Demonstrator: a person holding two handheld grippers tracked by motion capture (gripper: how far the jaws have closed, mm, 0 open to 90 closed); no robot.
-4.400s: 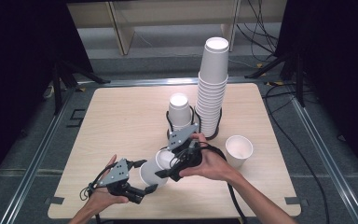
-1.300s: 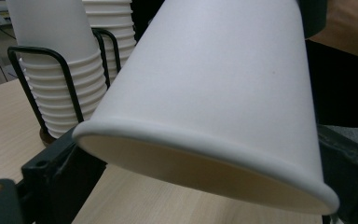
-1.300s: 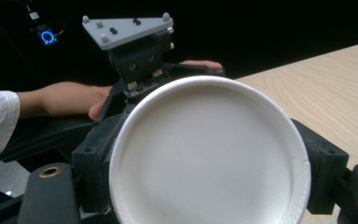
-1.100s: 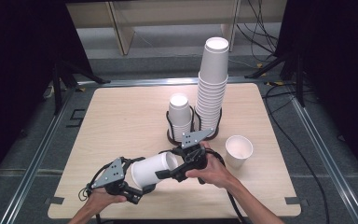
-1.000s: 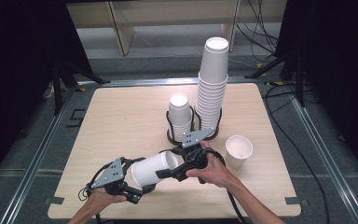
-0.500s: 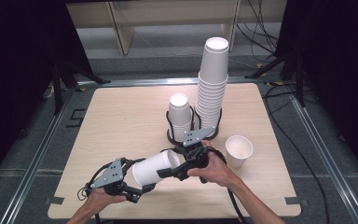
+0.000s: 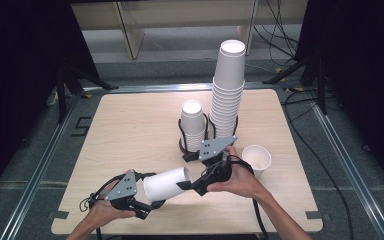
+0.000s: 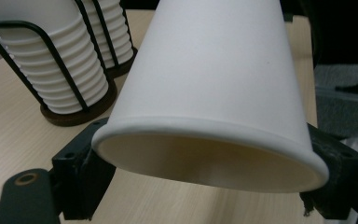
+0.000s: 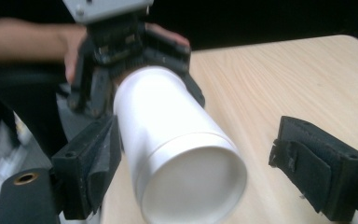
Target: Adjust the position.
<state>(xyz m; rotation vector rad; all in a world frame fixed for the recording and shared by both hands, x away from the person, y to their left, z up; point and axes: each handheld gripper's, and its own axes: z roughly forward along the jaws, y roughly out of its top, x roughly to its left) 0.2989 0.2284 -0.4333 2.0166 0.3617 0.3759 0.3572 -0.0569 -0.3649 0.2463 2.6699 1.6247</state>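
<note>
Near front edge of tabletop (image 7: 130,130): left gripper (image 7: 147,207) just closed, clamped on rim of paper cup (image 7: 167,184) lying sideways above the wood | right gripper (image 7: 192,186) wide open around cup's base, pads off it | farther: upright cup (image 7: 256,160), two racked cup stacks (image 7: 194,125).

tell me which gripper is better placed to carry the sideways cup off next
Left. The left gripper has just closed its jaws on the cup at its rim, while the right gripper stands open around the cup's base.
</note>
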